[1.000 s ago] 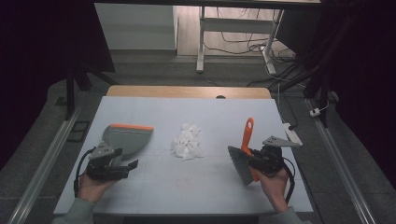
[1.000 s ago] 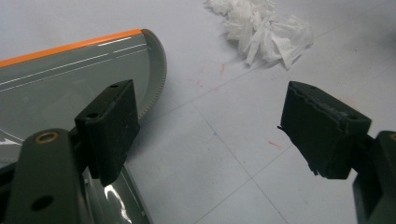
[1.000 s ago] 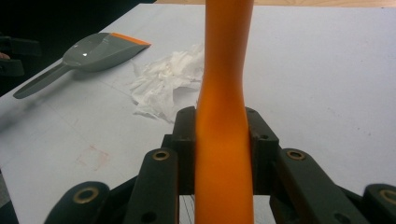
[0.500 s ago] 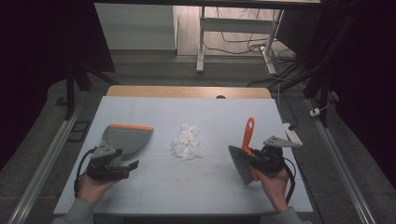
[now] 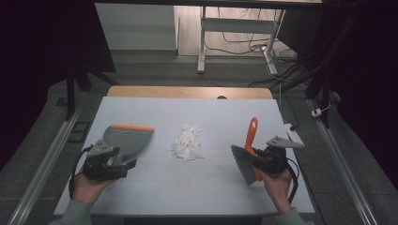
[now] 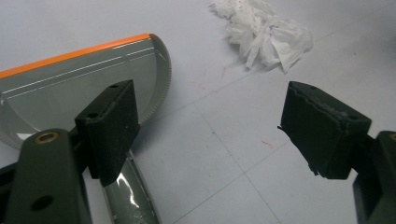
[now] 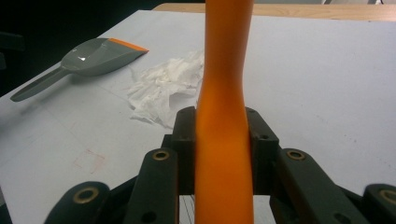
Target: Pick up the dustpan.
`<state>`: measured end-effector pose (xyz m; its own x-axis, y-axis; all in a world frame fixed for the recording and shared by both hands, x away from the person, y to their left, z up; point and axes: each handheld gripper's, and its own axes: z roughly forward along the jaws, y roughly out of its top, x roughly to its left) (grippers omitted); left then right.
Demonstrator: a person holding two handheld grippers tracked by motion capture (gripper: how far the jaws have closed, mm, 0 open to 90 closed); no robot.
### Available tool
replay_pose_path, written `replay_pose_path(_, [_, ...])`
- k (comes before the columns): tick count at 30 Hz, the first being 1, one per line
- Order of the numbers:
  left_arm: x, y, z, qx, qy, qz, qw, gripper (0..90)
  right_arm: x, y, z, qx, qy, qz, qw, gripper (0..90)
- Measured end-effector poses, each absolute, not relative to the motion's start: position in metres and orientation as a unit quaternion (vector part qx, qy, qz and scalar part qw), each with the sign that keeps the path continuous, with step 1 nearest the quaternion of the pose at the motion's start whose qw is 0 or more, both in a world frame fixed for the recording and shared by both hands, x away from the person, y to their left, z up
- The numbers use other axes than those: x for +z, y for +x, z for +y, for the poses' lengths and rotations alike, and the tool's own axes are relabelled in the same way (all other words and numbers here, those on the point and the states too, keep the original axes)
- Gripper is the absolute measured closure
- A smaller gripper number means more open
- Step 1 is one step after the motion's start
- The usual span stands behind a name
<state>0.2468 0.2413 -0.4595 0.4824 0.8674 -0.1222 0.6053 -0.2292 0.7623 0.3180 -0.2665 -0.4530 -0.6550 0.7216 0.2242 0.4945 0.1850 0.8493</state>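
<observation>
Wide open room on the pale worktop (image 5: 206,117) here: from the pile of crumpled white tissue (image 5: 188,142) at the centre, the whole stretch toward twelve o'clock is bare up to the wooden strip (image 5: 187,92) along the far edge, and the near band toward six o'clock lies free as well. At nine o'clock from the tissue sits the grey dustpan (image 5: 127,140), orange lip on its far edge, handle running back toward the person. The left gripper (image 5: 123,164) is right at that handle with its jaws spread wide, and in the left gripper view the one pad stands over the handle (image 6: 133,193) while the other hangs above bare worktop, nothing clamped between them. Over at three o'clock the right gripper (image 5: 257,158) is closed tight on the orange handle of the brush (image 5: 248,154), handle pointing toward twelve o'clock, dark bristles fanned out toward the tissue side, close to the worktop's right edge. The right gripper view has that orange handle (image 7: 224,112) squeezed between both pads. Against a second ago, almost nothing differs: dustpan, tissue and left gripper sit where they were, and the brush has barely shifted
</observation>
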Motion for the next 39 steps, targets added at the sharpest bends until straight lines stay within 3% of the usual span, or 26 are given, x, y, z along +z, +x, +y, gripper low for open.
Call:
replay_pose_path(12, [-0.443,0.263,0.255,0.164,0.76,0.511,0.366,20.2,-0.453,0.319,-0.266,0.496,0.397,0.763,0.118,69.7])
replay_pose_path(23, [-0.462,0.268,0.275,0.152,0.757,0.559,0.301,20.2,-0.455,0.318,-0.266,0.491,0.4,0.765,0.119,69.7])
replay_pose_path(39, [-0.492,0.287,0.263,0.116,0.769,0.585,0.228,18.0,-0.457,0.318,-0.265,0.491,0.394,0.768,0.117,69.6])
